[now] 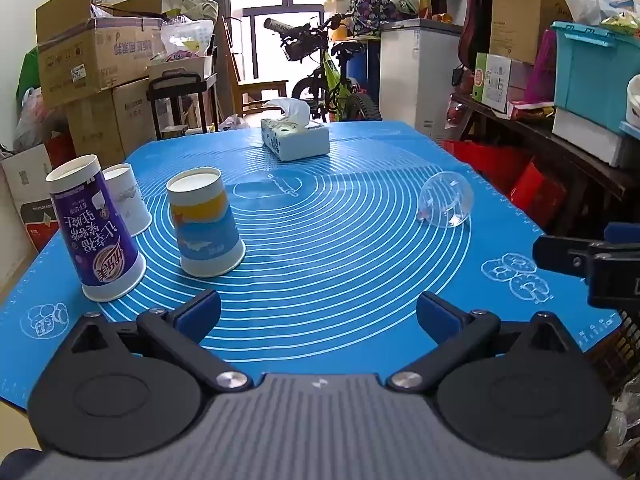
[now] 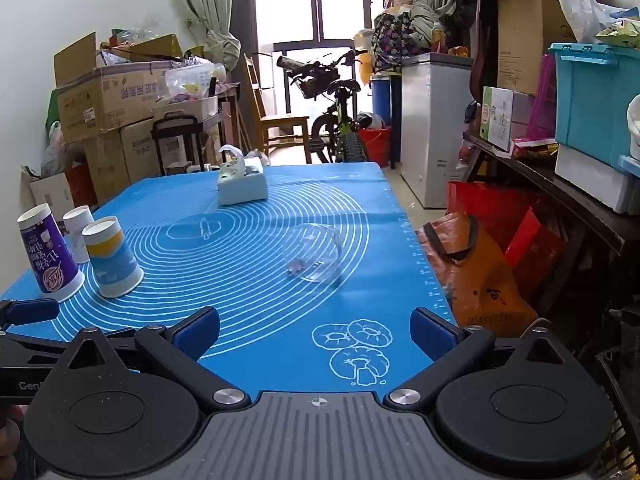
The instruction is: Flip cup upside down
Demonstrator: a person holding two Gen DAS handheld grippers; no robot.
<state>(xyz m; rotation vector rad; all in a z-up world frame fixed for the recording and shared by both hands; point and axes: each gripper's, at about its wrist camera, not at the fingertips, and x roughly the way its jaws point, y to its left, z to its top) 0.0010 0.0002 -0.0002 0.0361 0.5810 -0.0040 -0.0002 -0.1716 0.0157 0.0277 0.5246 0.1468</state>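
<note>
A clear plastic cup [image 1: 446, 200] lies on its side on the blue mat [image 1: 340, 248], right of centre; in the right wrist view the clear cup [image 2: 314, 254] lies ahead of my right gripper. Three paper cups stand upside down at the left: a purple one [image 1: 94, 228], a white one [image 1: 126, 198] behind it, and a blue-and-yellow one [image 1: 204, 222]. They also show in the right wrist view, purple [image 2: 46, 254], white [image 2: 80, 232], blue-and-yellow [image 2: 112, 258]. My left gripper [image 1: 318, 318] is open and empty. My right gripper [image 2: 316, 332] is open and empty near the mat's front edge.
A tissue box [image 1: 294, 136] stands at the far middle of the mat, also in the right wrist view [image 2: 242, 184]. Cardboard boxes [image 1: 92, 64] pile up left of the table. A shelf with bins [image 1: 592, 76] and red bags [image 2: 480, 272] stand to the right.
</note>
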